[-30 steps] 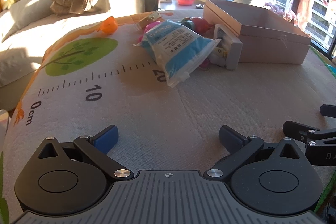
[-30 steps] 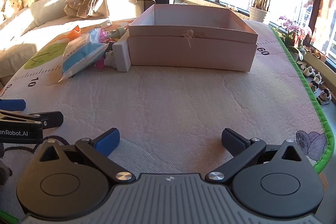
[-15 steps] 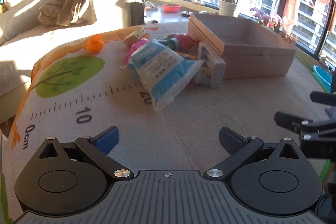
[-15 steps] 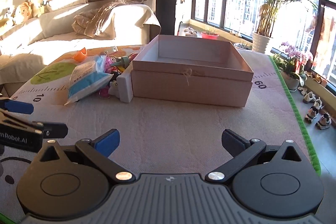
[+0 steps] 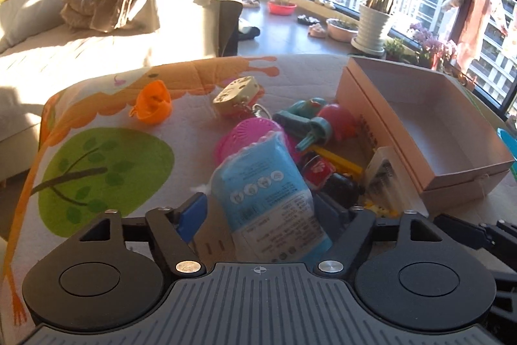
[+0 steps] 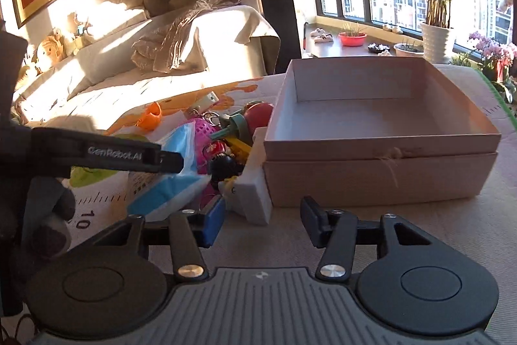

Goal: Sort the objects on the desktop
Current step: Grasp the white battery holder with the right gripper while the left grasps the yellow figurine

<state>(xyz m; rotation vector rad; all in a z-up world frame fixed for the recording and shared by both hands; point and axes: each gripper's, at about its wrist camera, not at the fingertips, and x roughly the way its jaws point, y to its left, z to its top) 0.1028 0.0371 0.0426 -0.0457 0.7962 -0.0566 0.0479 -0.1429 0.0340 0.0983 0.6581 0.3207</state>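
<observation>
Left wrist view: a blue packet (image 5: 269, 183) with printed white panels is seen lying on the mat beside the pink box (image 5: 420, 125), between the closing jaws of the left gripper (image 5: 261, 212); pad contact cannot be judged. The right gripper (image 6: 263, 223) is closing on nothing, and the packet's lower end is hidden.

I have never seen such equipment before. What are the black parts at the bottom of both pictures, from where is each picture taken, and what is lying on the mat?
There is no robot here: a person holds a two-finger claw in each hand, and a small camera on each claw looks forward along its fingers. So one picture is the left claw's view and the other is the right claw's.

On the printed mat lies a pile of small things: a blue packet, a pink round strainer, an orange cup and toys. Beside them stands an open, empty cardboard box.

Both claws are closing now. The blue packet lies between the left claw's fingers, though a firm grip is not yet clear. The right claw holds nothing; a white box lies just ahead.
</observation>
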